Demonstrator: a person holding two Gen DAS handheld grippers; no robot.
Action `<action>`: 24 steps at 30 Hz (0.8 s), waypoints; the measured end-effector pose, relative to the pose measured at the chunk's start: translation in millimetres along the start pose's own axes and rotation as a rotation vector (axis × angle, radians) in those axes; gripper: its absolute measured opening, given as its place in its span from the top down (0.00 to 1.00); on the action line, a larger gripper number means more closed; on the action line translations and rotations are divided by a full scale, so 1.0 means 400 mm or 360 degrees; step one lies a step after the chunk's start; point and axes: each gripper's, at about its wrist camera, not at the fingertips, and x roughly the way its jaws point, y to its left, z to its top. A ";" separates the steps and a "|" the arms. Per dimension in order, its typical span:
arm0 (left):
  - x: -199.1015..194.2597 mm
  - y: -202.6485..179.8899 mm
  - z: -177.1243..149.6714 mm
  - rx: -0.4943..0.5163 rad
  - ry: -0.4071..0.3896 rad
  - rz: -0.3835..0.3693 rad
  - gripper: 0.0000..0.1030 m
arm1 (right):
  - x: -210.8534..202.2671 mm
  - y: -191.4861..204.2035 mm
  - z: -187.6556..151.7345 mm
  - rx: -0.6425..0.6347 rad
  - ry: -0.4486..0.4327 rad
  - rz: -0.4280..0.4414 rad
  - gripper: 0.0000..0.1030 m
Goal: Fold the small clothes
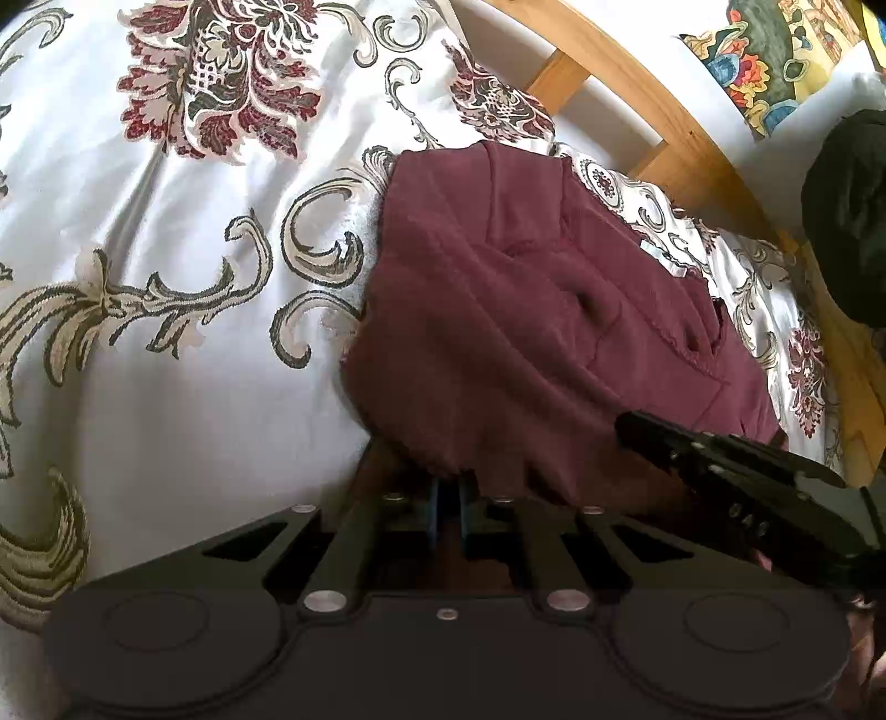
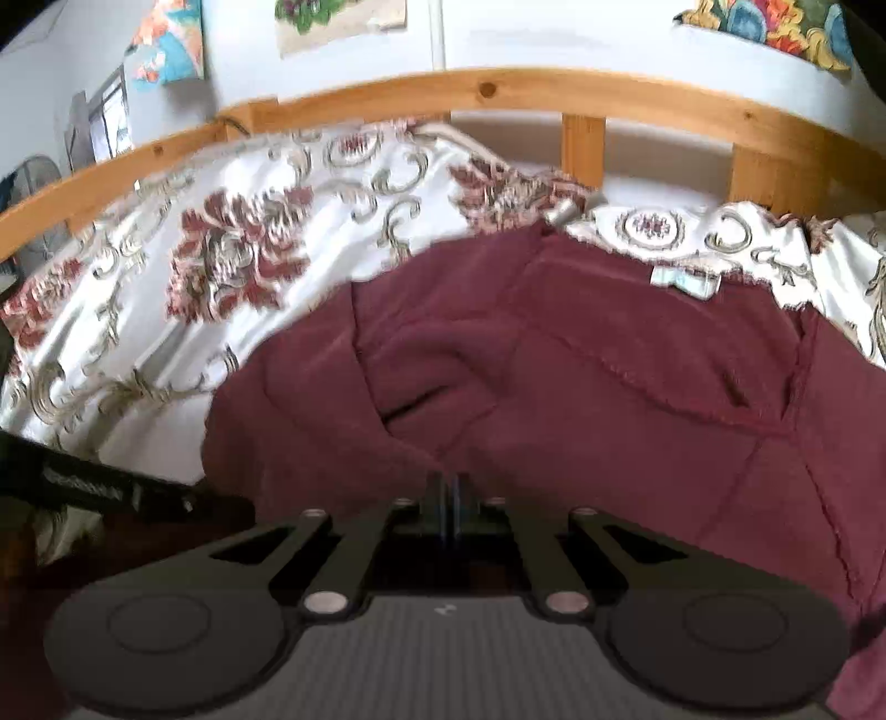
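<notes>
A maroon garment (image 1: 531,310) lies partly folded on a white bedspread with a floral pattern (image 1: 166,266). My left gripper (image 1: 449,487) is shut on the garment's near edge. The right gripper's body (image 1: 736,476) comes in from the right beside it. In the right wrist view the maroon garment (image 2: 581,376) fills the middle, with a white label (image 2: 686,282) at its far edge. My right gripper (image 2: 447,487) is shut on a near fold of the garment. The left gripper's body (image 2: 111,487) shows at the left.
A wooden bed rail (image 2: 443,94) runs along the far side of the bed, and it also shows in the left wrist view (image 1: 664,122). A colourful patterned cushion (image 1: 775,61) and a black object (image 1: 847,221) sit at the right. Pictures hang on the wall (image 2: 166,44).
</notes>
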 end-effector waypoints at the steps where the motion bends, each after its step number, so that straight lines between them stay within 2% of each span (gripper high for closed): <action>1: -0.001 0.001 0.000 0.0002 0.0000 -0.0004 0.93 | -0.002 0.004 -0.002 -0.0007 -0.0013 -0.0006 0.97; 4: -0.007 0.009 0.000 -0.0014 0.0016 -0.0038 0.93 | -0.017 0.010 0.000 0.0029 -0.0059 0.0004 0.93; 5: -0.014 0.014 0.002 -0.0030 0.0019 -0.0069 0.93 | -0.022 0.013 0.004 0.0035 -0.0071 0.0034 0.86; 6: -0.017 0.014 0.002 -0.0028 0.0019 -0.0088 0.92 | -0.013 0.021 0.016 0.0035 -0.0073 0.0057 0.67; 8: -0.024 0.011 0.002 0.0024 0.0023 -0.0083 0.92 | -0.009 0.033 0.028 0.0035 -0.0097 0.0087 0.44; 11: -0.039 0.003 0.005 0.0065 0.0013 -0.0069 0.87 | 0.015 0.047 0.046 0.0058 -0.0120 0.0126 0.44; 15: -0.077 -0.007 0.023 0.0210 -0.0115 -0.0008 0.77 | 0.058 0.045 0.077 0.0135 -0.0120 0.0209 0.53; 17: -0.088 -0.002 0.041 0.0258 -0.0175 -0.0002 0.62 | 0.083 0.044 0.092 0.0125 -0.0097 0.0258 0.56; 19: -0.078 0.000 0.067 0.0297 -0.0199 0.0013 0.59 | 0.110 0.043 0.106 0.0119 -0.0046 0.0307 0.75; 20: -0.066 -0.001 0.081 0.0320 -0.0189 0.0031 0.60 | 0.117 0.046 0.114 0.0101 -0.0041 0.0314 0.87; 21: -0.049 0.000 0.095 0.0340 -0.0163 0.0064 0.63 | 0.117 0.051 0.119 0.0072 -0.0054 0.0309 0.89; 22: -0.030 0.006 0.108 0.0353 -0.0128 0.0094 0.81 | 0.116 0.058 0.123 0.0035 -0.0073 0.0294 0.90; 23: -0.016 0.013 0.116 0.0351 -0.0103 0.0111 0.90 | 0.112 0.064 0.127 -0.0002 -0.0101 0.0272 0.91; 24: -0.008 0.023 0.122 0.0328 -0.0097 0.0110 0.90 | 0.108 0.069 0.132 -0.0022 -0.0131 0.0250 0.92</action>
